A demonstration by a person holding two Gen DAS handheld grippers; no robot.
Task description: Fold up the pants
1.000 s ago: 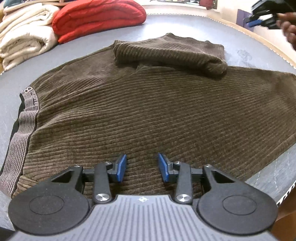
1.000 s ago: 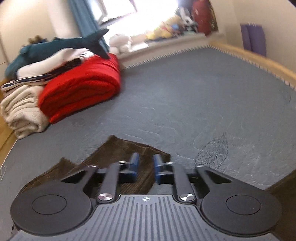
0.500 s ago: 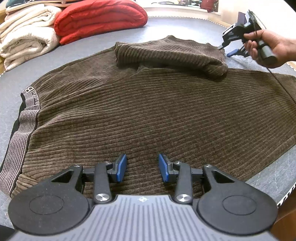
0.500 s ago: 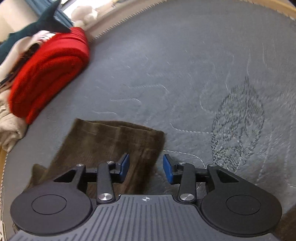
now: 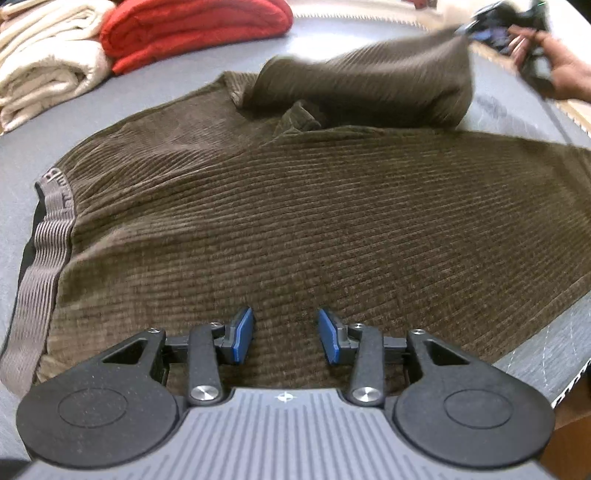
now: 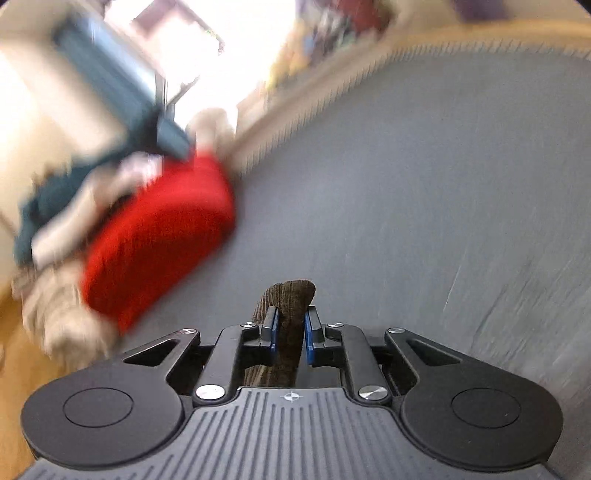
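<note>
One pants [image 5: 314, 206]; two tongs [image 5: 285, 334] [image 6: 290, 330]; one red blanket [image 5: 192, 29]; one cream blanket [image 5: 48, 74].

The pants [image 5: 332, 206] are thick brown corduroy, ribbed and matt, with a striped elastic-knit waistband [image 5: 48, 243]. The bed [image 5: 155, 85] wears smooth grey stitched cloth. Each gripper [image 5: 285, 334] is matt black plastic — blue rubbery pads [image 5: 243, 332], shiny metal screws [image 5: 204, 392].

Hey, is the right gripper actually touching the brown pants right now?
Touching. In the right wrist view the right gripper has a fold of the brown pants between its closing jaws, both blue pads against the corduroy.
</note>
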